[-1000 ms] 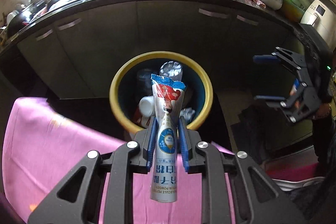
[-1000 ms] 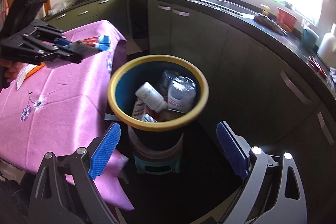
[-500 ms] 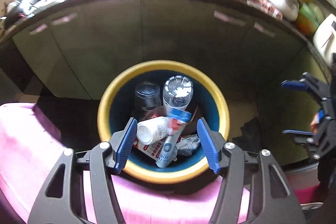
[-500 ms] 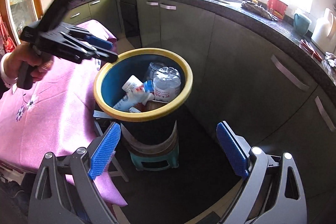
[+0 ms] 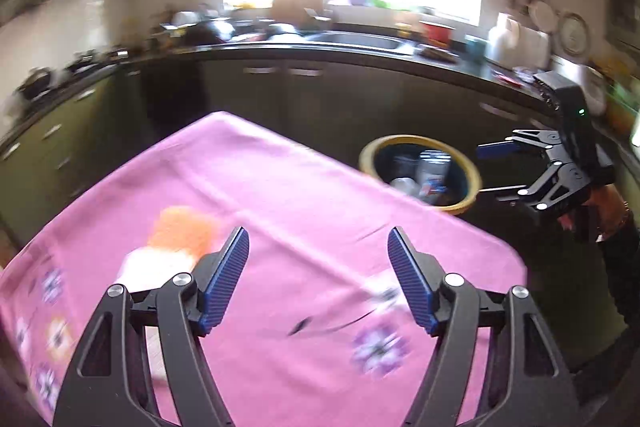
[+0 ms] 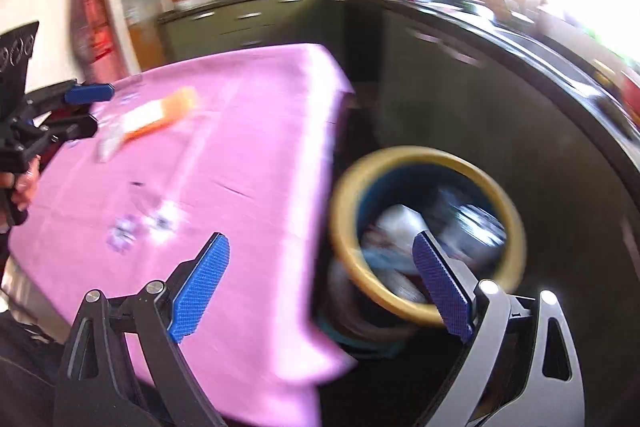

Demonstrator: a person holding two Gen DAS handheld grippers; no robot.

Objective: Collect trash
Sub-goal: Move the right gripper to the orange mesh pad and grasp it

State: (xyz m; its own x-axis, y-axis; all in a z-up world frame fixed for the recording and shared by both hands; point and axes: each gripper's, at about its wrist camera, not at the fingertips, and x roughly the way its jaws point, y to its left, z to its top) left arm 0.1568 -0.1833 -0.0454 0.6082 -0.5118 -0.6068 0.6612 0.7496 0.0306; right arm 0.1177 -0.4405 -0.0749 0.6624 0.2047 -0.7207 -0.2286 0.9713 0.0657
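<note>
Both grippers, left [image 5: 318, 277] and right [image 6: 320, 285], gape empty above a pink-clothed table [image 5: 280, 227]. An orange-and-white wrapper [image 5: 168, 251] lies on it, well apart from the yellow-rimmed bin [image 5: 420, 175] holding trash beside the table's corner

black skeletal left gripper [image 5: 318, 277] and right gripper [image 6: 320, 283], blue ribbed pads, silver screws.

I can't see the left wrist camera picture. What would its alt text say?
An open, empty left gripper hovers over a table with a pink tablecloth, near a blurred orange-and-white packet. Beyond the table's far edge stands a yellow-rimmed trash bin holding trash, with the open right gripper beside it and dark kitchen cabinets behind.
</note>
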